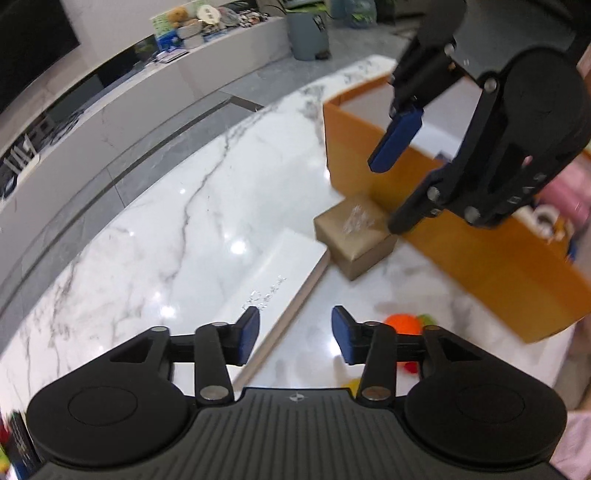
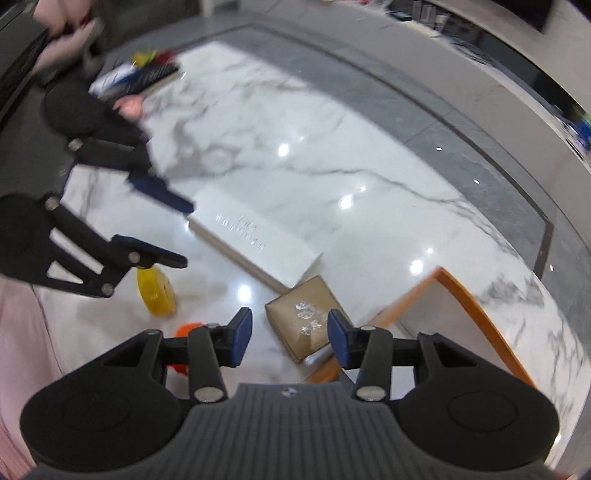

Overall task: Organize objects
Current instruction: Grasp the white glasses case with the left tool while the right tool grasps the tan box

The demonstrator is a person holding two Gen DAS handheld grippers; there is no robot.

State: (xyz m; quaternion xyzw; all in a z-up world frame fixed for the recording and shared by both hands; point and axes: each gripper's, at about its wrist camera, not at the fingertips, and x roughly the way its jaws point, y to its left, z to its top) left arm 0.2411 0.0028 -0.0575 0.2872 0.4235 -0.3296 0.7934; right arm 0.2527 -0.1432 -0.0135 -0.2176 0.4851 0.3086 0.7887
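On the white marble table (image 1: pixel 155 229) lie a long flat white box (image 1: pixel 273 273) and a small brown gift box (image 1: pixel 354 236) with silver print, which rests against the wall of an open orange box (image 1: pixel 461 236). My left gripper (image 1: pixel 295 332) hangs open above the white box's near end, nothing between its blue pads. My right gripper (image 1: pixel 391 192) hovers open over the orange box's edge and the brown box. In the right wrist view the brown box (image 2: pixel 306 321) shows between the open right gripper (image 2: pixel 290 332) pads, below them and untouched. The left gripper (image 2: pixel 184 232) is open at left.
A yellow toy (image 2: pixel 155 291) and an orange fuzzy toy (image 2: pixel 186 328) lie near the table's front. Books and small clutter (image 2: pixel 140 77) sit at the table's far end by a hand (image 2: pixel 131 105). A grey bin (image 1: pixel 308 33) and a low TV shelf stand beyond.
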